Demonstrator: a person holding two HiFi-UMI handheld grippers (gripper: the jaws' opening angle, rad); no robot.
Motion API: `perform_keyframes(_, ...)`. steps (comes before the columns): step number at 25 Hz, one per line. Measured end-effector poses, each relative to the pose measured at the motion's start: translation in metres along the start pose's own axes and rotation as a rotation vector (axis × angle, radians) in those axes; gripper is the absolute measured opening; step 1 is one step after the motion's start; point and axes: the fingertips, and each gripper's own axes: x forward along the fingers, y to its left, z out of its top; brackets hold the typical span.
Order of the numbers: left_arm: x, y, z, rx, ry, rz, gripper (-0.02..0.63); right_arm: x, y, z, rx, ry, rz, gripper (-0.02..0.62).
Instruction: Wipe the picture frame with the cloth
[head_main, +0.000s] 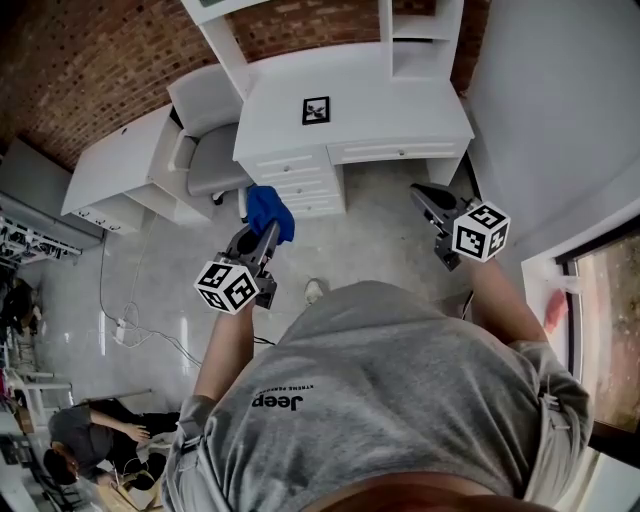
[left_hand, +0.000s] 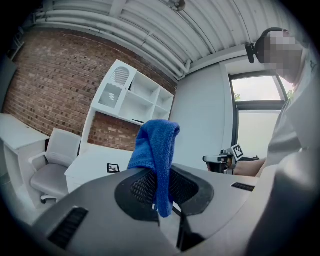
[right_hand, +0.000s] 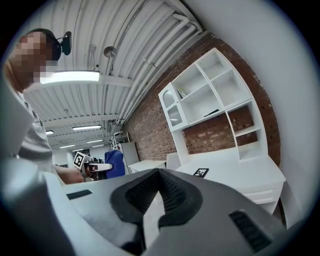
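White desk (head_main: 400, 100) holds picture frame (head_main: 316, 110) | left gripper (head_main: 266, 233) clamps cloth (head_main: 268, 208) — right gripper (head_main: 422, 193) closed, empty | best: steady frame, wipe lightly

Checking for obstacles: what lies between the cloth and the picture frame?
Head view: only the bare top and front of the desk between cloth and picture frame.

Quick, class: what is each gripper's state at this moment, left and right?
Left gripper: closed, holding the blue cloth.
Right gripper: closed, empty.
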Motion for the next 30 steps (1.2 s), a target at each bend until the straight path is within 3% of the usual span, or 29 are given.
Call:
perform_keyframes(7, 0.036, 0.094, 0.015, -0.016, -0.015, -0.093, 0.056, 0.087, -0.014, 0.021, -0.03, 0.006, -0.069, 0.006)
perform_keyframes(17, 0.079, 0.261, 0.071, 0.056, 0.036, -0.206, 0.056, 0.252, -0.027, 0.064, -0.017, -0.02, -0.171, 0.006)
perform_keyframes(23, 0.095, 0.327, 0.079, 0.014, 0.031, -0.208, 0.057, 0.31, -0.049, 0.063, -0.019, 0.046, -0.21, 0.006)
perform_keyframes(30, 0.12, 0.374, 0.072, -0.028, 0.064, -0.161, 0.057, 0.352, -0.101, 0.053, 0.011, 0.109, -0.225, 0.006)
